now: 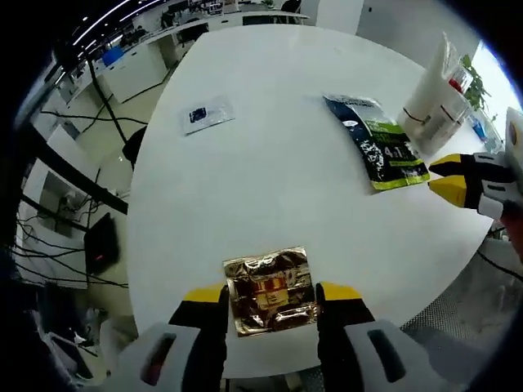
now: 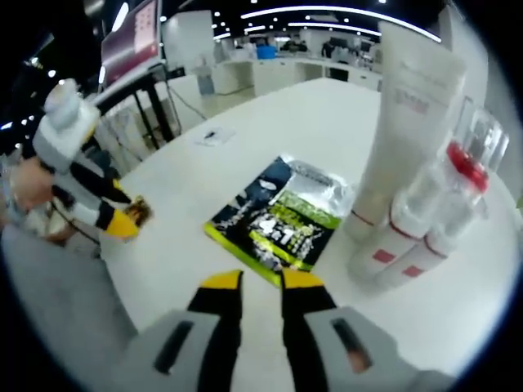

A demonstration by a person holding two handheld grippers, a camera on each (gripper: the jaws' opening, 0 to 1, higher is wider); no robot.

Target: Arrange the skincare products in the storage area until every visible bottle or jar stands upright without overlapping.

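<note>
A gold foil sachet (image 1: pixel 270 291) lies flat near the white table's (image 1: pixel 270 188) front edge. My left gripper (image 1: pixel 271 294) stands open with one jaw on each side of it; it also appears as the left gripper (image 2: pixel 122 214), with the gold sachet (image 2: pixel 140 209) at its tips. A black and lime-green sachet (image 1: pixel 377 143) (image 2: pixel 282 216) lies flat just ahead of my right gripper (image 2: pixel 261 282), whose jaws stand narrowly apart with nothing between them. The right gripper (image 1: pixel 445 178) hovers by that sachet's near end. A tall white tube (image 2: pixel 409 114) (image 1: pixel 429 90) stands upright beside clear red-capped bottles (image 2: pixel 445 204).
A small clear packet with a dark blue insert (image 1: pixel 206 114) (image 2: pixel 214 135) lies far across the table. A person's hand (image 2: pixel 29 196) holds the left gripper. Beyond the table edge are cables on the floor (image 1: pixel 73 245) and rows of office desks (image 1: pixel 163 37).
</note>
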